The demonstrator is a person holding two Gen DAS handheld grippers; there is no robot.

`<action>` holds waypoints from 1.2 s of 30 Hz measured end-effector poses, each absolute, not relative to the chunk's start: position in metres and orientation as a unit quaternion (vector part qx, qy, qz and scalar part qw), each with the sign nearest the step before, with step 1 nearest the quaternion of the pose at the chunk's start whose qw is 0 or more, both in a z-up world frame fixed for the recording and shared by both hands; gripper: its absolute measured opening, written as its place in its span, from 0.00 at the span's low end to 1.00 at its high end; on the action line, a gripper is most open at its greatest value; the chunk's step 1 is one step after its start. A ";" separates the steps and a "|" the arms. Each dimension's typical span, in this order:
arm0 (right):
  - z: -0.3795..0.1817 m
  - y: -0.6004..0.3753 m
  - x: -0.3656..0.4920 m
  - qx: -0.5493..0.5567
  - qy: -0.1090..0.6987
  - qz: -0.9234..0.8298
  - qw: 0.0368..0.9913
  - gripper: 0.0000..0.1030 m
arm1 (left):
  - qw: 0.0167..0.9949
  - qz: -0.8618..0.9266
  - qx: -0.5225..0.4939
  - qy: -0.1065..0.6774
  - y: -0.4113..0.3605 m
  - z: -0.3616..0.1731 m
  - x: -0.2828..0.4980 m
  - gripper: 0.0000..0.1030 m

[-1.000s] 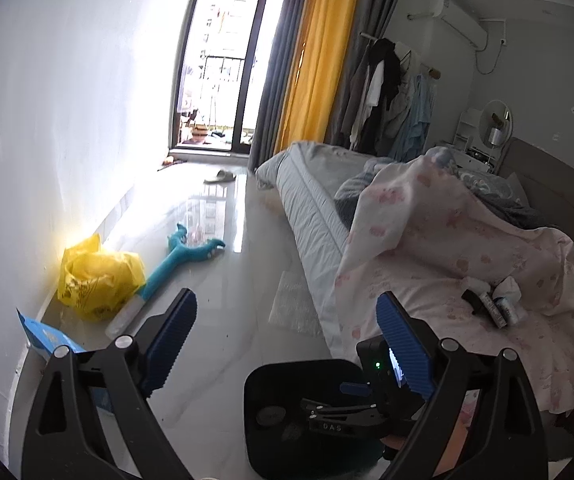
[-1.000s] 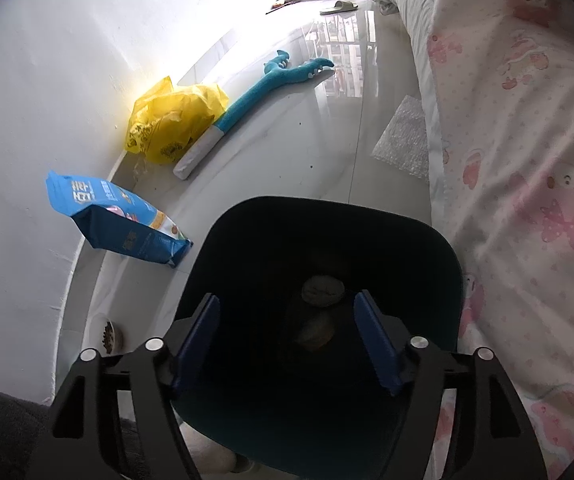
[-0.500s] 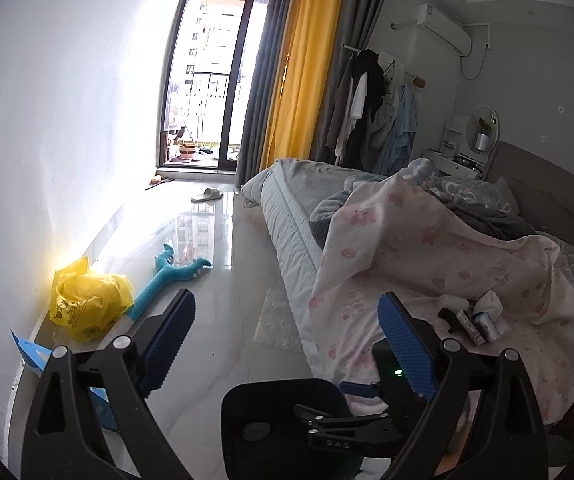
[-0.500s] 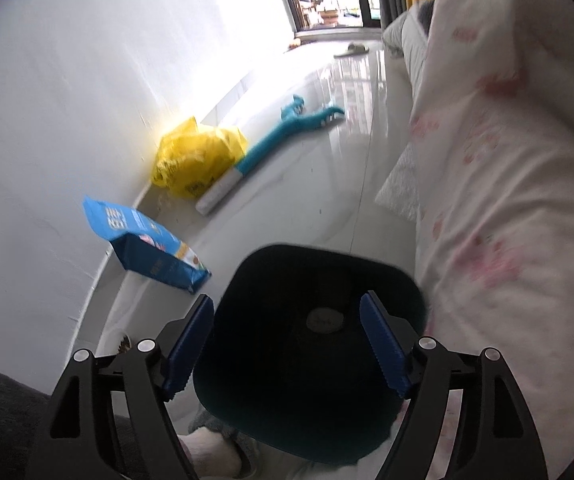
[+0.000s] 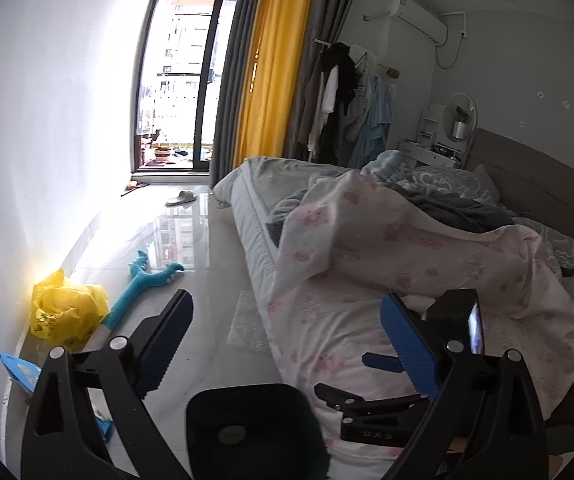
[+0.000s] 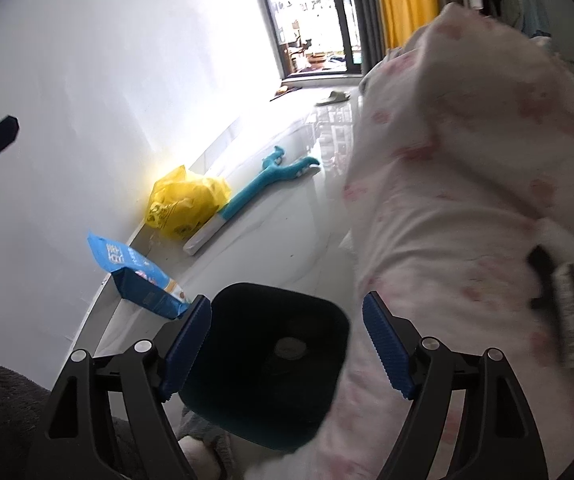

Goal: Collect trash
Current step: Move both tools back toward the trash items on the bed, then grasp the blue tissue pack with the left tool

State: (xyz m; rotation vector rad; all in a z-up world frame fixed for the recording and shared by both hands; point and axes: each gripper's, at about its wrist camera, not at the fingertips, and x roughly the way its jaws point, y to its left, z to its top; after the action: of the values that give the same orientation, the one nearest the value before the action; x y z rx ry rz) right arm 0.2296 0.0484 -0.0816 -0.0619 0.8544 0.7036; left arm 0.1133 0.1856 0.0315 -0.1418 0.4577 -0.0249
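Both grippers are held wide apart with nothing between the jaws: the left gripper (image 5: 285, 344) and right gripper (image 6: 287, 344). A dark trash bin (image 6: 263, 364) is seen at lower centre beside the bed (image 6: 467, 184); a yellow bag (image 6: 185, 202) and blue packet (image 6: 139, 280) lie left, along the wall.

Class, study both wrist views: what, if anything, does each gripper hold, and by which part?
Nothing is held. The left gripper and the right gripper both stand open and empty above the dark bin.
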 end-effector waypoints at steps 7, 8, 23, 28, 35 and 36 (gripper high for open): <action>-0.065 0.006 0.229 -0.044 0.375 0.331 0.865 0.79 | 0.971 -0.029 -0.059 0.230 0.157 0.030 0.127 0.94; -0.065 -0.003 0.227 -0.051 0.369 0.330 0.867 0.80 | 0.971 -0.030 -0.056 0.231 0.152 0.029 0.128 0.94; -0.058 -0.108 0.261 -0.019 0.345 0.308 0.886 0.81 | 0.962 -0.035 -0.087 0.256 0.098 0.003 0.168 0.94; -0.058 -0.139 0.268 -0.017 0.345 0.297 0.890 0.81 | 0.958 -0.043 -0.100 0.264 0.076 -0.003 0.183 0.94; -0.071 -0.179 0.275 -0.011 0.356 0.276 0.893 0.81 | 0.953 -0.065 -0.087 0.284 0.039 -0.018 0.204 0.94; -0.073 -0.185 0.274 -0.010 0.358 0.273 0.893 0.81 | 0.952 -0.069 -0.087 0.287 0.036 -0.021 0.206 0.94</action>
State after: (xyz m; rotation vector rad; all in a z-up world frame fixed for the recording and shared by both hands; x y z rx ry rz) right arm 0.2744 -0.1848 -0.0730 -0.0199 0.7423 0.5664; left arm 0.2062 0.0356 -0.0208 -0.1767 0.5828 -0.1398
